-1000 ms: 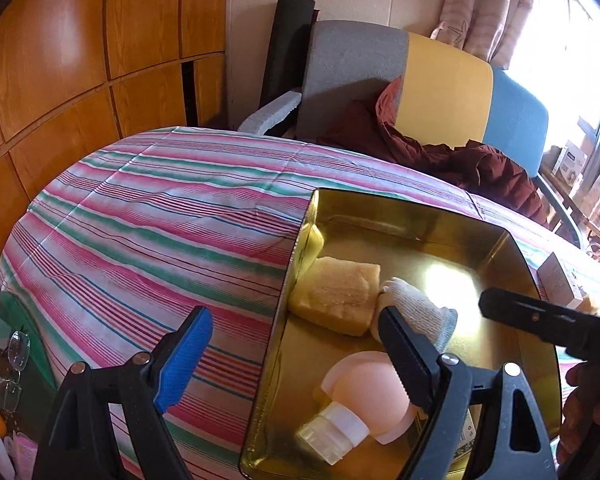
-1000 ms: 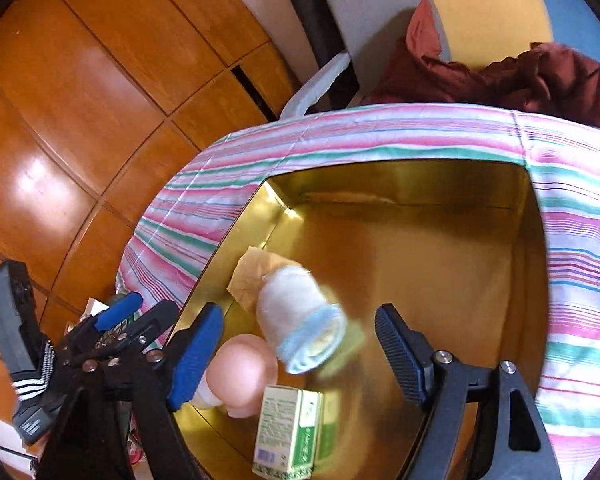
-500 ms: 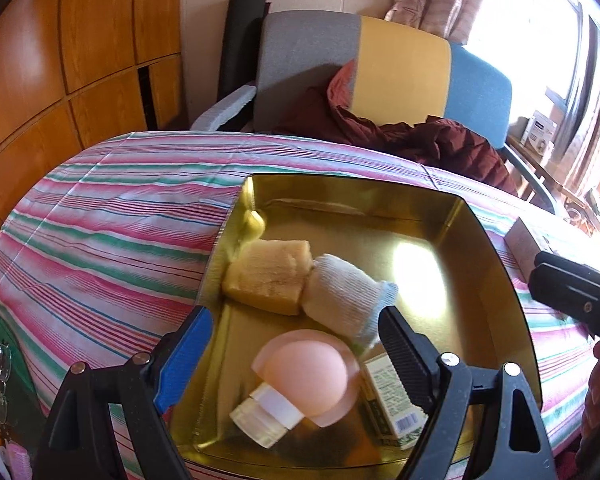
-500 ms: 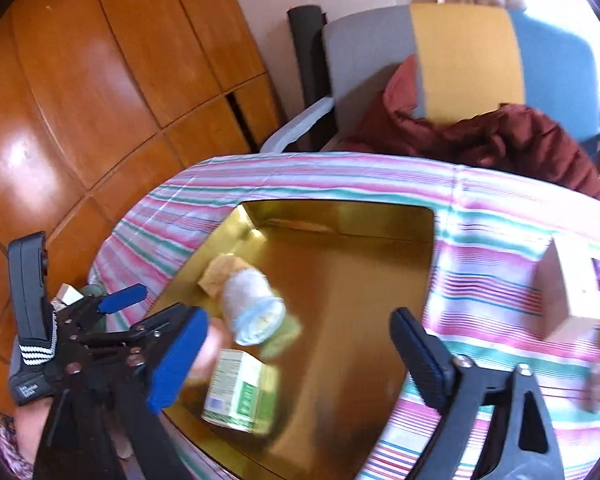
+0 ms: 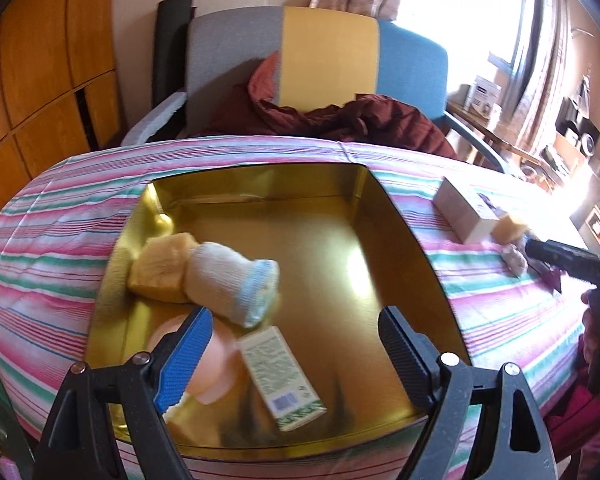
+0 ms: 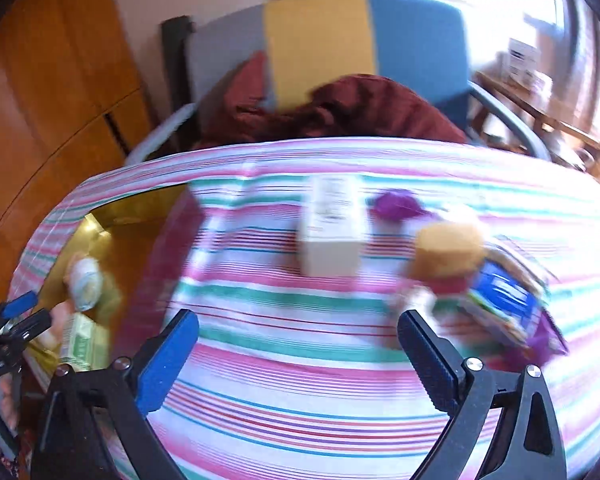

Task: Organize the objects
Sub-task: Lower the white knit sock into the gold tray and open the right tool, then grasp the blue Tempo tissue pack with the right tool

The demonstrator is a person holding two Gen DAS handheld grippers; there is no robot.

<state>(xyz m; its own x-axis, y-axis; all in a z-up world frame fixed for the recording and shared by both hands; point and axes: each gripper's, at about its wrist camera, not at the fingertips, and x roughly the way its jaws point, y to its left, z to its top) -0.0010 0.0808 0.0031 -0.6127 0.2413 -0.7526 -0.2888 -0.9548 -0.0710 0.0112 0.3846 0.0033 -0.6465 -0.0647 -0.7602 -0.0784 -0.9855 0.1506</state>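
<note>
The left tongs (image 5: 294,344) gape wide and empty above the gold tin (image 5: 396,216), where a rolled sock (image 5: 232,280) and green box (image 5: 280,376) lie. The right tongs (image 6: 298,346), just opened wide, hold nothing over the striped counter (image 6: 300,400), near a white box (image 6: 332,232).

Right gripper (image 6: 298,346) swung from above the gold tin (image 5: 396,216) to the striped cloth, jaws just opened wider, nothing between, rolled sock (image 5: 230,280) released into tin.
</note>
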